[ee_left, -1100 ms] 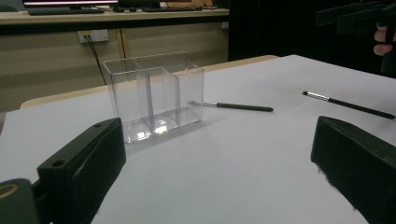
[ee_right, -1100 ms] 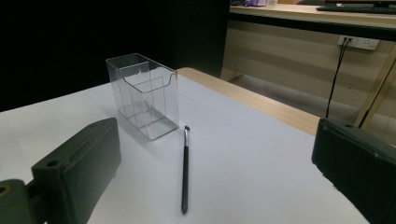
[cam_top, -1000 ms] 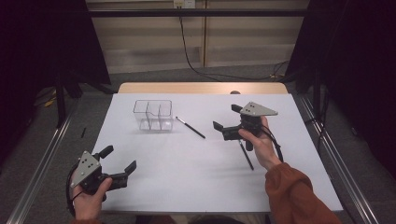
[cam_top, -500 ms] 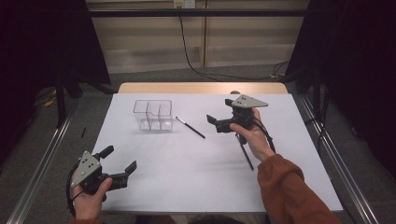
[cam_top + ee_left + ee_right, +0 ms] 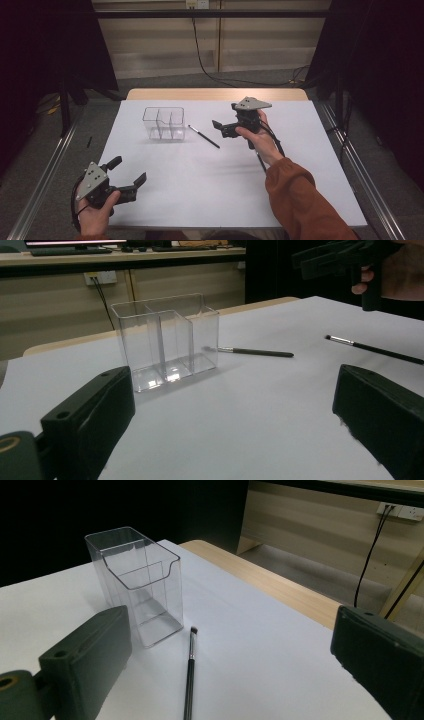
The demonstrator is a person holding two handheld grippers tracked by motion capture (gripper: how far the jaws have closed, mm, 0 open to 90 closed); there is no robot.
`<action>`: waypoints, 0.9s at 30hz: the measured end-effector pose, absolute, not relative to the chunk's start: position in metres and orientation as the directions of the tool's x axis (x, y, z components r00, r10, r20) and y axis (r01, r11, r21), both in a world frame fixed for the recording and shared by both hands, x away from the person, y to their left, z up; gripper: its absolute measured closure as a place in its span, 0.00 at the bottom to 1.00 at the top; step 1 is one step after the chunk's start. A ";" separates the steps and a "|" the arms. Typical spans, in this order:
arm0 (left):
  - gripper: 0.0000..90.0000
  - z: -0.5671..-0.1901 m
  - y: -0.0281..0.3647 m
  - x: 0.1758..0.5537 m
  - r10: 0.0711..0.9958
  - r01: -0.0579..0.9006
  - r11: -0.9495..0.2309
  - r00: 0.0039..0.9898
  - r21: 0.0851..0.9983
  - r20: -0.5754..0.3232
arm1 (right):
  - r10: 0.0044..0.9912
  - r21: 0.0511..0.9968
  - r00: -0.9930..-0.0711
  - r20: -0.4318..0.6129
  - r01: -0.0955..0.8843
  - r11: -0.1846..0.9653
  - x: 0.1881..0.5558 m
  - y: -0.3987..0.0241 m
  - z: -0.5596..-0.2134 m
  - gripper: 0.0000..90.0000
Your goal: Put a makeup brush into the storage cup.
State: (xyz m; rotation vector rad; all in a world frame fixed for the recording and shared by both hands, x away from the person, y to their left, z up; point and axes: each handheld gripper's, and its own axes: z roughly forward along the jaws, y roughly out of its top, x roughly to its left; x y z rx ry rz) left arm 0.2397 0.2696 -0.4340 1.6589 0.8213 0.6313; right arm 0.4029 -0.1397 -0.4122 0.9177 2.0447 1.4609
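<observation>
Right gripper (image 5: 226,128) (jaws apart) hovers just beside the brush (image 5: 203,136).

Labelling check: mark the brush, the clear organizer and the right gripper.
brush (image 5: 189,675), right gripper view, mid handle.
clear organizer (image 5: 163,131), high view, front wall.
right gripper (image 5: 223,128), high view, between its open jaws.

This looks like a lab or recording room set up for tests. The counter (image 5: 300,200) is covered with a plain white sheet and flanked by metal rails (image 5: 367,175) on the floor. Beyond the right gripper (image 5: 225,127), black curtains (image 5: 380,75) hang at both sides, and a wall socket (image 5: 196,4) feeds a cable (image 5: 210,60) down a beige panelled wall. Far past the left gripper (image 5: 131,172), a monitor and keyboard (image 5: 75,246) sit on a desk.
</observation>
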 end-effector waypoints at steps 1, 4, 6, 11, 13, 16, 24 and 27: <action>0.04 -0.434 0.270 0.240 0.789 0.191 -0.134 0.614 0.972 -0.012 | 0.743 0.946 -0.669 0.011 0.248 0.209 0.404 -0.138 -0.413 0.03; 0.04 -0.434 0.270 0.240 0.789 0.192 -0.136 0.614 0.972 -0.011 | 0.747 0.950 -0.664 0.014 0.241 0.197 0.409 -0.134 -0.417 0.03; 0.04 -0.434 0.270 0.240 0.788 0.192 -0.137 0.615 0.972 -0.010 | 0.747 0.950 -0.665 0.010 0.240 0.200 0.412 -0.131 -0.418 0.03; 0.04 -0.434 0.269 0.240 0.786 0.193 -0.141 0.619 0.971 -0.009 | 0.745 0.946 -0.667 0.004 0.243 0.212 0.418 -0.124 -0.420 0.04; 0.04 -0.434 0.269 0.240 0.786 0.194 -0.141 0.618 0.971 -0.009 | 0.746 0.942 -0.666 0.002 0.251 0.222 0.420 -0.122 -0.420 0.04; 0.04 -0.434 0.270 0.240 0.789 0.195 -0.139 0.614 0.971 -0.010 | 0.739 0.921 -0.674 0.005 0.290 0.259 0.424 -0.119 -0.416 0.04; 0.04 -0.434 0.269 0.240 0.785 0.194 -0.142 0.619 0.971 -0.008 | 0.737 0.887 -0.676 -0.012 0.334 0.320 0.434 -0.120 -0.419 0.03; 0.04 -0.434 0.270 0.240 0.785 0.194 -0.142 0.619 0.971 -0.009 | 0.722 0.859 -0.691 -0.030 0.352 0.373 0.437 -0.118 -0.418 0.03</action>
